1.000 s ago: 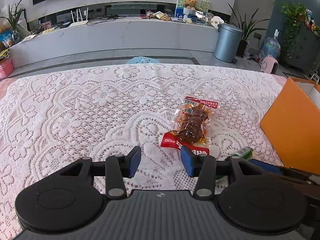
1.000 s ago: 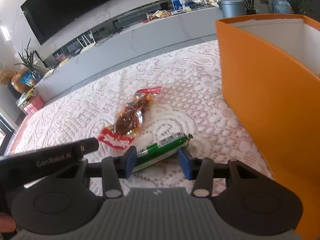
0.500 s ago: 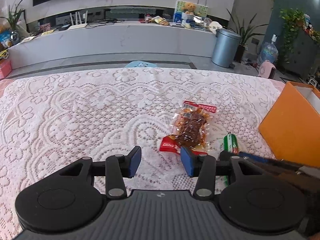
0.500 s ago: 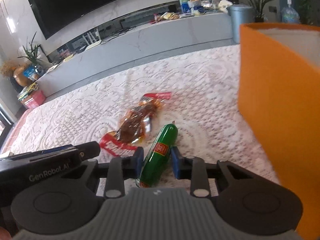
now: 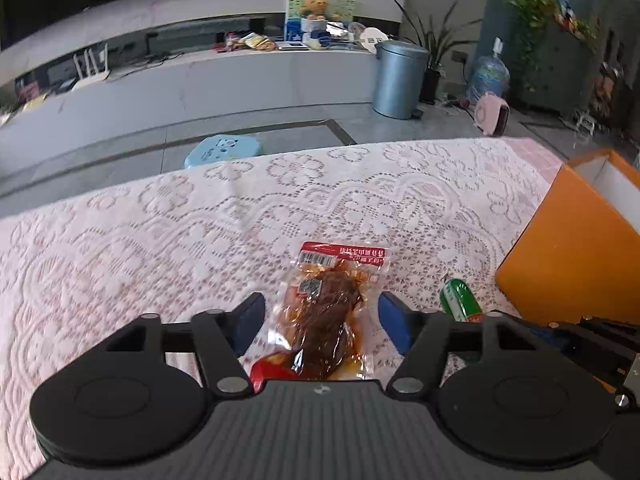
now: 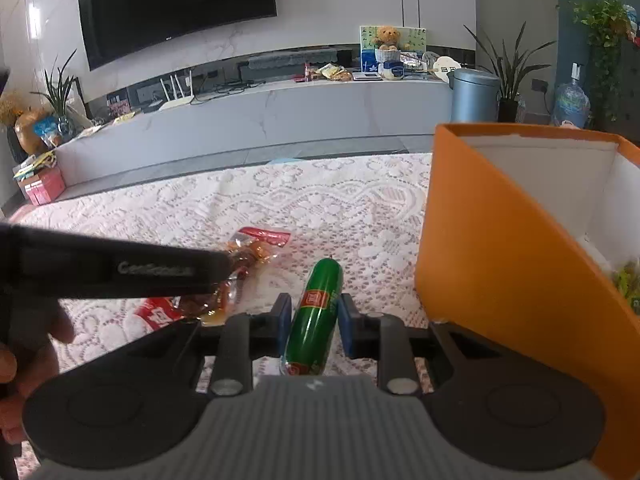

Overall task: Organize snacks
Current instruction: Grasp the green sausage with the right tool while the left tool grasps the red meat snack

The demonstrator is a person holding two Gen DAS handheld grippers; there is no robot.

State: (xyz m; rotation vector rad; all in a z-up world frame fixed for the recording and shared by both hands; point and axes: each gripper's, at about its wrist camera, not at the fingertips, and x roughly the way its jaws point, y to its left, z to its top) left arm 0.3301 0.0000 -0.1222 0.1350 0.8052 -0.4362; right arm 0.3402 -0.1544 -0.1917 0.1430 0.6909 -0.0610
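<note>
A clear meat snack packet [image 5: 326, 312] with red ends lies on the lace tablecloth [image 5: 160, 240]. My left gripper [image 5: 320, 326] is open, its blue pads on either side of the packet, apart from it. My right gripper [image 6: 312, 324] is shut on a green sausage [image 6: 314, 312] and holds it upright-forward just left of the orange box [image 6: 492, 276]. The sausage tip [image 5: 460, 300] and the box [image 5: 568, 264] also show in the left wrist view. The packet [image 6: 236, 276] shows in the right wrist view, partly hidden by the left gripper's body.
The orange box is open on top with white inner walls and some green snack [image 6: 628, 284] inside. A blue stool [image 5: 224, 150] stands beyond the table's far edge. A grey bin [image 5: 400, 76] and a long white cabinet [image 5: 200, 88] stand further back.
My right gripper closed on the green sausage and lifted it, turning it to point forward. My left gripper opened wider and moved forward and right to straddle the meat packet.
</note>
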